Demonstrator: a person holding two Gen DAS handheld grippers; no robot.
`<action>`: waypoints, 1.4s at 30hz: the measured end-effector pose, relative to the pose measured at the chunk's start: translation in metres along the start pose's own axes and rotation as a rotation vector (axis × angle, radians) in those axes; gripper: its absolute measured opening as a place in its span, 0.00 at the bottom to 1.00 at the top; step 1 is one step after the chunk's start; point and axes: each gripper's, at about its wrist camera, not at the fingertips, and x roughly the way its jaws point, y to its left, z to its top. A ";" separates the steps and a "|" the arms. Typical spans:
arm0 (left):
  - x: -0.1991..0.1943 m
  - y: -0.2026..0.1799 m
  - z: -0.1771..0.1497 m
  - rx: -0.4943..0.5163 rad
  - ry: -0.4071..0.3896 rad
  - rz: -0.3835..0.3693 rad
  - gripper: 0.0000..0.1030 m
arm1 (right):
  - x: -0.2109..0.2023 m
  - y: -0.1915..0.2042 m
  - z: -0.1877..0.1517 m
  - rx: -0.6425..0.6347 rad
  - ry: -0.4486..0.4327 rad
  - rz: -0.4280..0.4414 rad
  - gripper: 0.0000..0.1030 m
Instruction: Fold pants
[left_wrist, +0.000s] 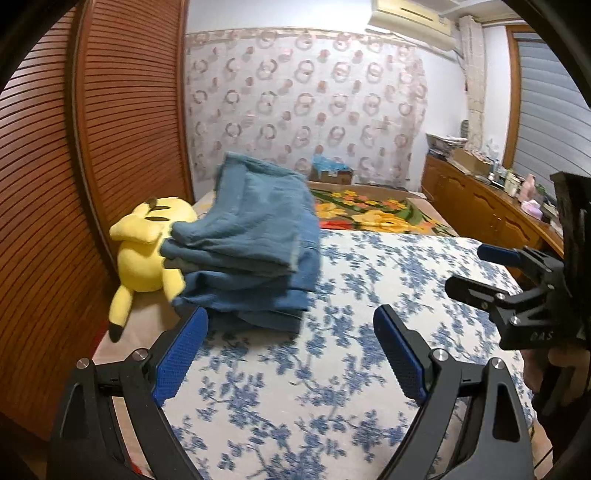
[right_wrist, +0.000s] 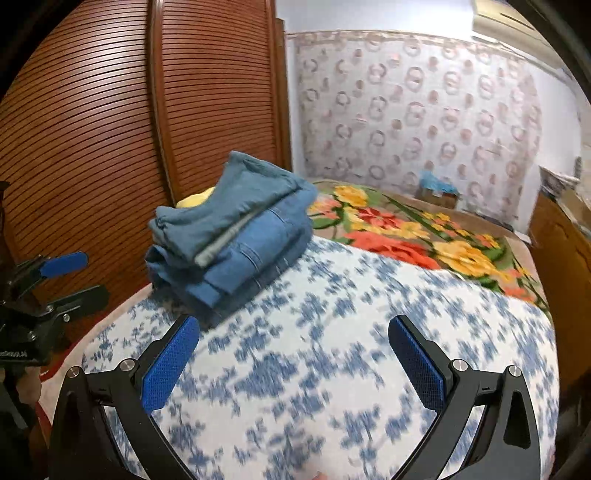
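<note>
A stack of folded blue pants (left_wrist: 251, 243) lies on the bed's left side, on the blue-flowered white sheet (left_wrist: 332, 369); it also shows in the right wrist view (right_wrist: 232, 236). My left gripper (left_wrist: 291, 328) is open and empty, just short of the stack's near edge. My right gripper (right_wrist: 293, 336) is open and empty over the sheet, to the right of the stack. The right gripper shows at the right of the left wrist view (left_wrist: 476, 269). The left gripper shows at the left edge of the right wrist view (right_wrist: 77, 277).
A yellow plush toy (left_wrist: 147, 247) lies left of the stack against the slatted wooden wardrobe (left_wrist: 110, 147). A flowered blanket (right_wrist: 406, 229) covers the far bed. A wooden cabinet (left_wrist: 480, 210) with clutter runs along the right.
</note>
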 end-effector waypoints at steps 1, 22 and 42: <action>-0.002 -0.005 -0.001 0.006 0.000 -0.009 0.89 | -0.008 -0.001 -0.005 0.011 -0.003 -0.011 0.99; -0.022 -0.104 -0.003 0.115 0.010 -0.164 0.89 | -0.125 -0.016 -0.044 0.149 -0.052 -0.260 0.99; -0.079 -0.113 0.028 0.125 -0.119 -0.186 0.89 | -0.166 -0.009 -0.043 0.168 -0.169 -0.300 0.99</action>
